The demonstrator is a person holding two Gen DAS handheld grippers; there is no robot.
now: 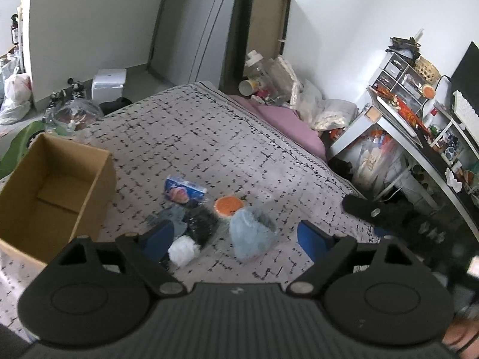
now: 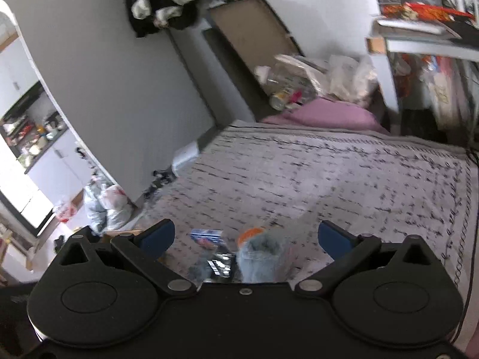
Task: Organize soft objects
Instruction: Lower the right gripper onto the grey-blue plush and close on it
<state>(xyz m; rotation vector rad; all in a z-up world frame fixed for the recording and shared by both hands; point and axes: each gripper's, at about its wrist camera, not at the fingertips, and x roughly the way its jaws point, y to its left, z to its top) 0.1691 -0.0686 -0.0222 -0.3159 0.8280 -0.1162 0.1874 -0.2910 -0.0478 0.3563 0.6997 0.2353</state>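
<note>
1. A cardboard box (image 1: 51, 191) stands open at the left edge of the bed, on the patterned bedspread (image 1: 209, 131); nothing shows inside it.
2. The left gripper (image 1: 236, 239) hangs over the bed with its blue fingers (image 1: 158, 237) spread wide. Nothing is pressed between them, though the soft things lie in the gap as this camera sees it.
3. Beside the left finger lies a white fluffy ball (image 1: 183, 250), touching a black fuzzy piece (image 1: 200, 223) just behind it.
4. Farther back is a blue packet (image 1: 183, 193), close to the pile.
5. An orange round thing (image 1: 228, 206) sits right of the packet, just behind a pale blue fluffy pouch (image 1: 253, 236), which lies right of the black piece.
6. The right gripper (image 2: 245, 239) also has its fingers (image 2: 333, 239) wide apart and gripping nothing; the same pouch (image 2: 263, 254), packet (image 2: 208, 235) and orange thing (image 2: 250, 234) appear between them, blurred.
7. A pink pillow (image 1: 287, 122) lies at the far side of the bed.
</note>
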